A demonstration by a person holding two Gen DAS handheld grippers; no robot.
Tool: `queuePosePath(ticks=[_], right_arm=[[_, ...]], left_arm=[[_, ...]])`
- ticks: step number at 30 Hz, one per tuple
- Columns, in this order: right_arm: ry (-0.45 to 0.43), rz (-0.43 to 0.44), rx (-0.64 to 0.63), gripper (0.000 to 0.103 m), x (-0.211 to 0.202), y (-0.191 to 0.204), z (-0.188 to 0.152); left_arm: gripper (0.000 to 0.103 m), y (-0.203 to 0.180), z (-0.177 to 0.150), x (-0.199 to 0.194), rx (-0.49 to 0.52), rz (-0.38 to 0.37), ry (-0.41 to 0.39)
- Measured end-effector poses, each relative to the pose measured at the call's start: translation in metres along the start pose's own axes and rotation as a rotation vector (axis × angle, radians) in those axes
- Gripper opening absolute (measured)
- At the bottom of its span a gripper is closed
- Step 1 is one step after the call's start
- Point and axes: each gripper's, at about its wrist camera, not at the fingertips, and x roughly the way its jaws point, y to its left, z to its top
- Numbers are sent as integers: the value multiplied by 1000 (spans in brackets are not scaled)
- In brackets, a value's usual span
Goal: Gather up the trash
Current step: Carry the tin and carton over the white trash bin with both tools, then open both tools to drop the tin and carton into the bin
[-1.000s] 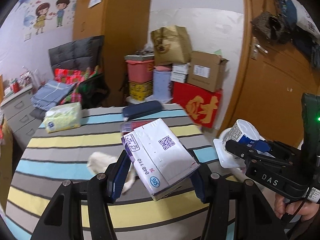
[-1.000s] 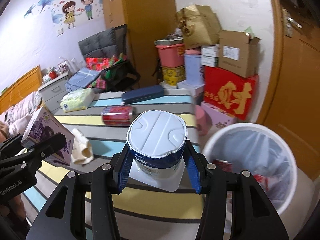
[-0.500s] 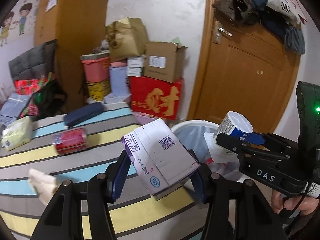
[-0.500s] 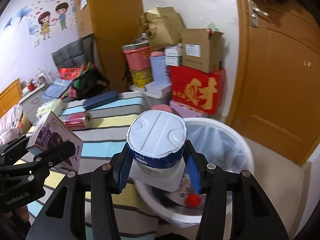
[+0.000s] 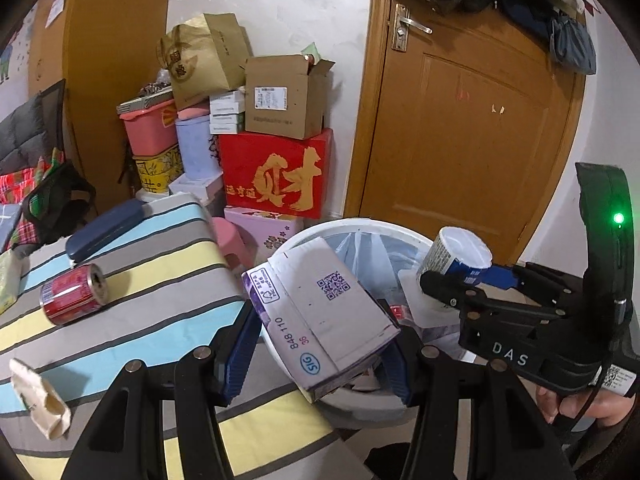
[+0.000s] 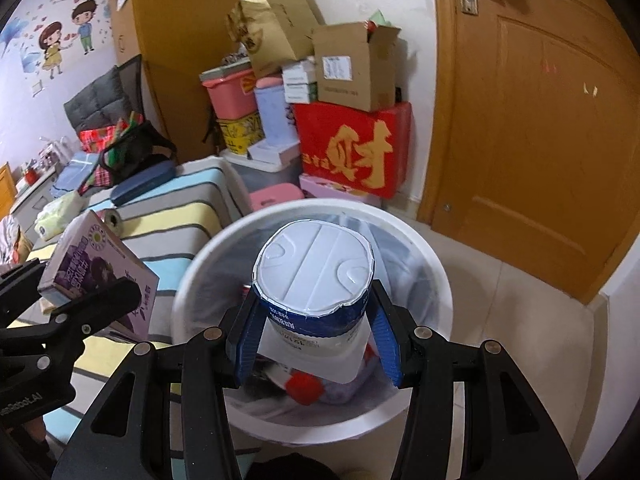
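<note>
My left gripper [image 5: 320, 354] is shut on a purple and white milk carton [image 5: 320, 312] and holds it over the near rim of the white trash bin [image 5: 352, 226]. My right gripper [image 6: 316, 336] is shut on a white and blue paper cup [image 6: 314, 280] and holds it above the bin's [image 6: 436, 264] opening. The cup [image 5: 456, 256] and right gripper also show in the left wrist view, the carton [image 6: 100, 272] in the right wrist view. The bin holds trash in a plastic liner. A red can [image 5: 74, 294] and a crumpled tissue [image 5: 40, 398] lie on the striped table [image 5: 160, 280].
A dark blue case [image 5: 106, 228] and a tissue pack [image 6: 58, 214] lie on the table's far side. Stacked boxes [image 5: 276, 176] and a pink stool [image 5: 234, 240] stand behind the bin. A wooden door [image 5: 460, 132] is at the right.
Both grippers have swung right from over the table to the bin, carrying the carton and the cup. The cup now hangs over the bin's opening.
</note>
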Motion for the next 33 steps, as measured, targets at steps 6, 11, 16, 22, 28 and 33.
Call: queuePosePath(ticks=[6,11,16,22,28,33], right_arm=[[33,-27,5,52,10,-12,-1],[56,-35,10,56,15,-17,-4],[58,-42,15,65,14,-17,-6],[34,-41,31,65,7,-16,-4],[13,-40,26,65,3,-11,-2],[-16,-24,21,65,-3,-3,0]], left_arm=[[57,-8,-1,16,2,-32,27],[59,-7,0,24,-6,-25,41],[63,0,-1,22,-29,-12,39],[63,8,-2,11,-49,1,19],[63,16,-4,-4,-62,24,-1],[63,27,-9,-20,-80,47,-17]])
